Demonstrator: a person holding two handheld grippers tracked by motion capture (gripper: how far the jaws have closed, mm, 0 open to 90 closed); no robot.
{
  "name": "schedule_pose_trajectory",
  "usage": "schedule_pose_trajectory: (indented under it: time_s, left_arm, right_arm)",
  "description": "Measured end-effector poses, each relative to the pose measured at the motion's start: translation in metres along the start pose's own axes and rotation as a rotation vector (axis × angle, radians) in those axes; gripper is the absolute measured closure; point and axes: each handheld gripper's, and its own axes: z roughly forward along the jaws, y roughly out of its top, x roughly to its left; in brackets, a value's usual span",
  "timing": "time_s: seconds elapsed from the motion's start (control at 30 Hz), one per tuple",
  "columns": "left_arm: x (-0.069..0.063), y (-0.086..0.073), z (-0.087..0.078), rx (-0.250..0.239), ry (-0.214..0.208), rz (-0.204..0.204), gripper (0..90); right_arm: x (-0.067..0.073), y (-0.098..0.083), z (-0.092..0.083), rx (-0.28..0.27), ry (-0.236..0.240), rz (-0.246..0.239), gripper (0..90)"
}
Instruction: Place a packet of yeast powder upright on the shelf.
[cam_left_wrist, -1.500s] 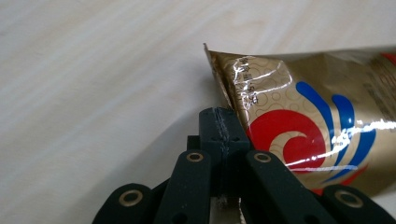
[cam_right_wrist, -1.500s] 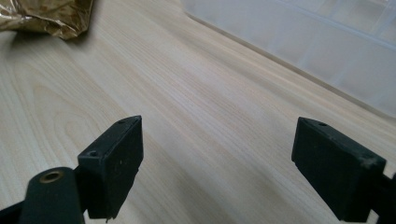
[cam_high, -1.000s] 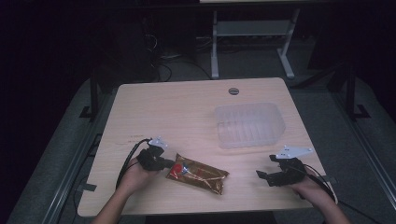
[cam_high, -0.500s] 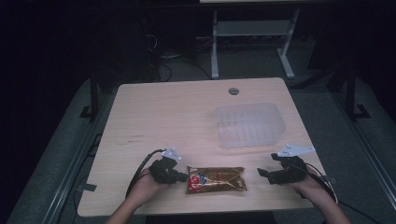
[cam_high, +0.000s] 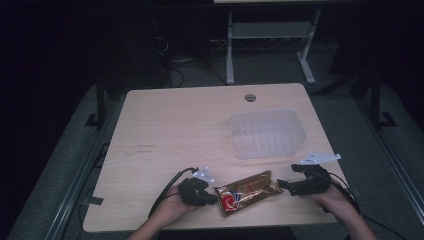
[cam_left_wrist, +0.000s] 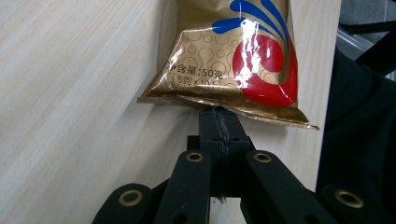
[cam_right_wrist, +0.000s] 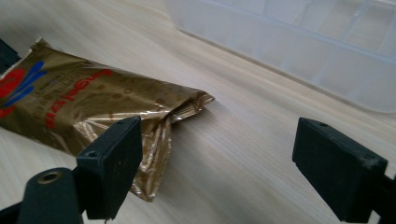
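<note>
A gold snack packet (cam_high: 247, 192) with red and blue print lies slanted near the table's front edge. My left gripper (cam_high: 214, 199) is shut on its lower left seam; in the left gripper view the jaws meet on the packet (cam_left_wrist: 233, 60) at its crimped edge, left gripper (cam_left_wrist: 218, 112). At the packet's right end my right gripper (cam_high: 281, 185) stands open. The right gripper view has the packet (cam_right_wrist: 84, 107) and its crumpled corner just past the left jaw, with bare wood between the jaws of the right gripper (cam_right_wrist: 217, 154).
A clear plastic tray (cam_high: 267, 134) rests on the wooden table (cam_high: 175, 130) behind the right gripper, and its ribbed wall (cam_right_wrist: 303, 46) is close ahead in the right gripper view. A cable hole (cam_high: 250, 97) sits at the back. The table's front edge is right under both hands.
My left gripper has slid to the right along the front edge, dragging the packet with it. The packet's far end has swung up toward the right gripper, which stayed put.
</note>
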Motion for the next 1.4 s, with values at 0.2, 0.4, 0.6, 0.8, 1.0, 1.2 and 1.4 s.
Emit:
schedule_pose_trajectory:
  time_s: [0.2, 0.4, 0.6, 0.8, 1.0, 1.2, 1.4]
  left_arm:
    - [0.001, 0.0, -0.021, -0.058, 0.033, 0.011, 89.7]
    - [-0.011, 0.01, -0.014, -0.083, 0.021, 0.055, 89.7]
    - [-0.012, 0.012, 0.003, -0.047, 0.019, 0.075, 89.8]
    - [-0.013, 0.013, 0.007, -0.052, 0.007, 0.068, 89.8]
    - [-0.012, 0.013, 0.008, -0.053, -0.014, 0.064, 89.8]
    - [-0.011, 0.014, 0.008, -0.046, -0.016, 0.07, 89.8]
    - [-0.011, 0.015, 0.009, -0.044, -0.017, 0.067, 89.8]
  right_arm:
    - [0.002, 0.002, 0.0, 0.01, 0.051, 0.017, 16.3]
    - [0.01, 0.002, 0.01, 0.056, 0.086, 0.027, 16.3]
    - [0.015, 0.003, 0.015, 0.072, 0.1, 0.013, 16.6]
    - [0.012, 0.003, 0.024, 0.093, 0.12, 0.034, 20.9]
    - [0.009, 0.005, 0.033, 0.092, 0.15, 0.052, 22.6]
    - [0.005, 0.013, 0.041, 0.068, 0.17, 0.065, 25.2]
    - [0.006, 0.011, 0.048, 0.091, 0.181, 0.061, 35.5]
